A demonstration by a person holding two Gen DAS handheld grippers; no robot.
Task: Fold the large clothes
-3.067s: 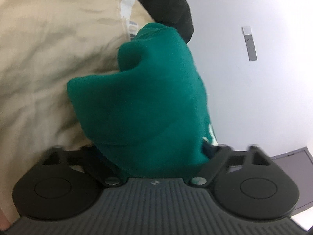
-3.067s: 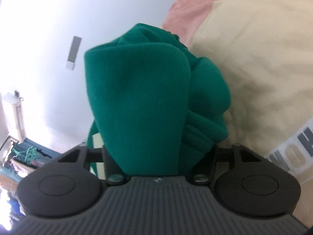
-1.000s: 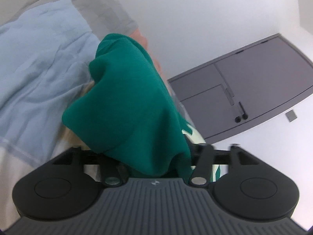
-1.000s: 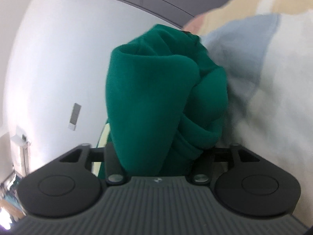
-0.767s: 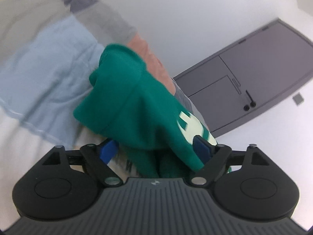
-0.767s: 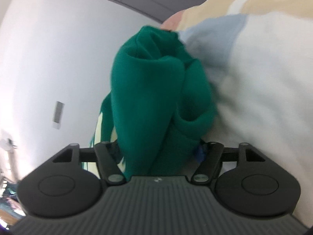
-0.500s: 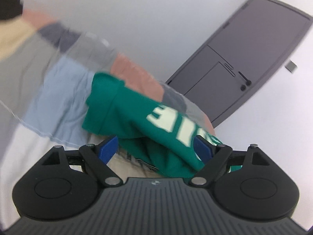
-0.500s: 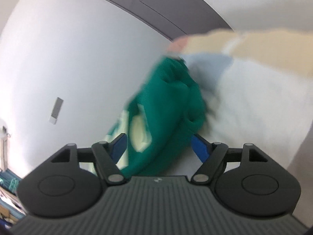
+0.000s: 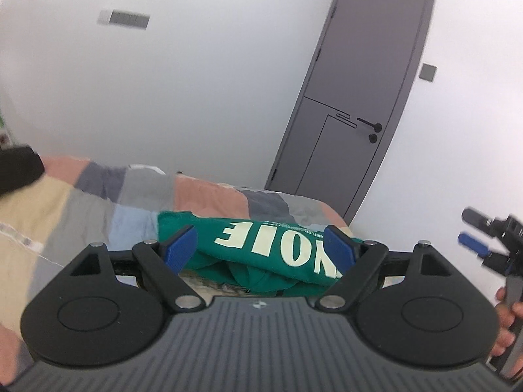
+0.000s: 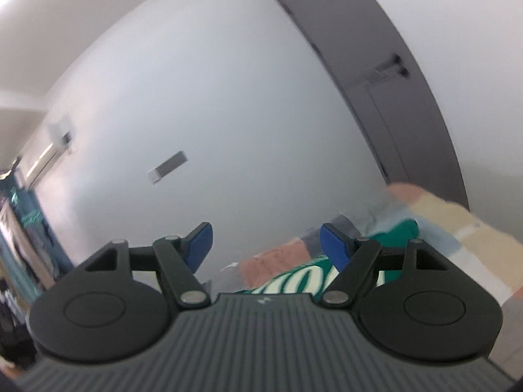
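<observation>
My left tool [image 9: 260, 245] and right tool [image 10: 266, 243] both stand wide, gripping nothing. The folded green sweatshirt with cream lettering [image 9: 261, 251] lies at lower centre on the patchwork bed cover [image 9: 98, 202]. 1 second ago both tools clamped it.

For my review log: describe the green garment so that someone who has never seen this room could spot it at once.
Start at the dark grey door, then drop to the patchwork bedspread in front of it. The green garment lies bunched on that cover, the only deep green thing there, with large cream block letters across it.
</observation>
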